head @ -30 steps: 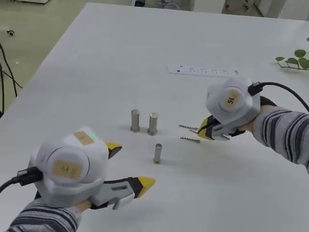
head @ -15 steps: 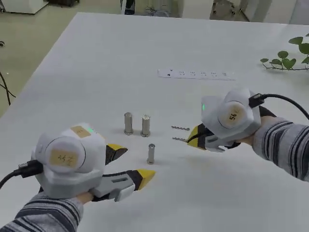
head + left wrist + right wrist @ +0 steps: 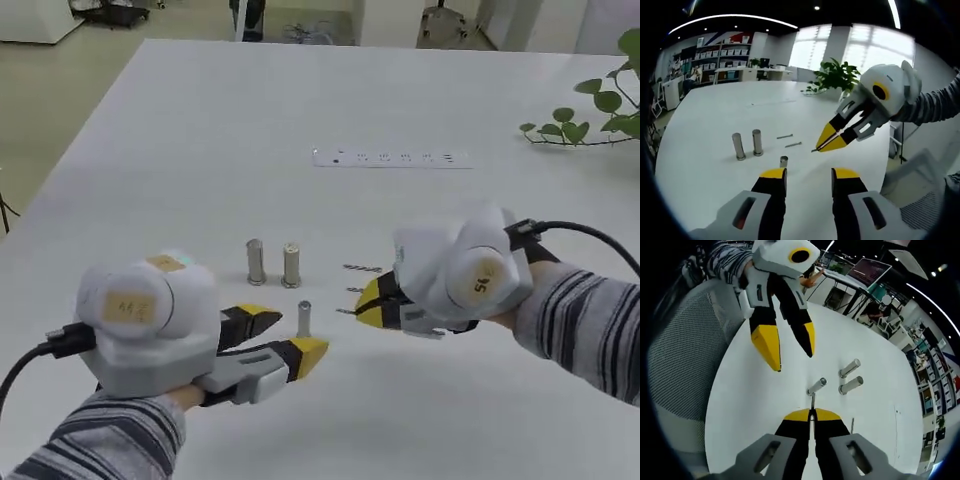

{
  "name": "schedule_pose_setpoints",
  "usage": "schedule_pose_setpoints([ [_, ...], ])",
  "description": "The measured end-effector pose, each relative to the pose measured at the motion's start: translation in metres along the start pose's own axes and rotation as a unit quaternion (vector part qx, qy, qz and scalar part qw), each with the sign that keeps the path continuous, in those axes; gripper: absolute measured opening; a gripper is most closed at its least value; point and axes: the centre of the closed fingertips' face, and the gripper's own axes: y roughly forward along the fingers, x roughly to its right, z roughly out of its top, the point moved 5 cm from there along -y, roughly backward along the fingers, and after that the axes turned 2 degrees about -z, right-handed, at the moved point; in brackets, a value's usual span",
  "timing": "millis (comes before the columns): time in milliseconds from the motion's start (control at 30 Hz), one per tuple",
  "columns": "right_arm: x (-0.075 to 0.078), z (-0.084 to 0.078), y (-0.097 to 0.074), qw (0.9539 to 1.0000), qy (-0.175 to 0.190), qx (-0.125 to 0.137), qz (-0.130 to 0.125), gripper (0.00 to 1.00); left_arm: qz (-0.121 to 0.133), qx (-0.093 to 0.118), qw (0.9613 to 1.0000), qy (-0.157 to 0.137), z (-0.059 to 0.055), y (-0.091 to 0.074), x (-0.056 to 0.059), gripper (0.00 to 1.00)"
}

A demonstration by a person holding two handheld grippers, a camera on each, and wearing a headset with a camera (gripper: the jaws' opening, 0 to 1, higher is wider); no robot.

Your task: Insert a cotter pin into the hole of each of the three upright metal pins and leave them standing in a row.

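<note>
Three metal pins stand upright on the white table: two side by side [image 3: 255, 262] [image 3: 291, 265] and a shorter one [image 3: 304, 319] nearer me. My right gripper [image 3: 368, 303] is shut on a thin cotter pin [image 3: 813, 400], whose tip points at the near pin [image 3: 816, 386] from just to its right. My left gripper [image 3: 285, 338] is open, its yellow-tipped jaws lying low on the table just left of the near pin [image 3: 784, 161]. Two loose cotter pins [image 3: 785, 136] [image 3: 793, 144] lie on the table to the right of the standing pair.
A white power strip [image 3: 392, 158] lies further back across the table. A green plant [image 3: 590, 110] reaches in at the far right edge. The table [image 3: 200, 130] is bare white around the pins.
My right gripper has moved left with its cotter pin, close to the near pin. The left gripper has edged right, toward that same pin.
</note>
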Motion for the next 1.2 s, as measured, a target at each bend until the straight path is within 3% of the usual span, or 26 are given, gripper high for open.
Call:
schedule_pose_setpoints([
  [333, -0.011, 0.024, -0.003, 0.9987, -0.041, 0.029, 0.001, 0.0, -0.016, 0.01, 0.9991, -0.039, -0.001, 0.003, 0.003, 0.26],
  [667, -0.016, 0.038, -0.005, 0.9971, -0.059, 0.048, 0.006, 0.0, -0.037, 0.048, 0.9939, -0.093, -0.001, -0.001, 0.007, 0.12],
  [833, -0.018, 0.041, -0.005, 0.9965, -0.064, 0.053, 0.007, 0.0, -0.043, 0.051, 0.9927, -0.1, -0.002, -0.001, 0.007, 0.04],
  [1200, -0.024, 0.042, -0.003, 0.9959, -0.069, 0.058, 0.012, 0.0, -0.056, 0.048, 0.9911, -0.111, -0.004, -0.001, 0.01, 0.0],
])
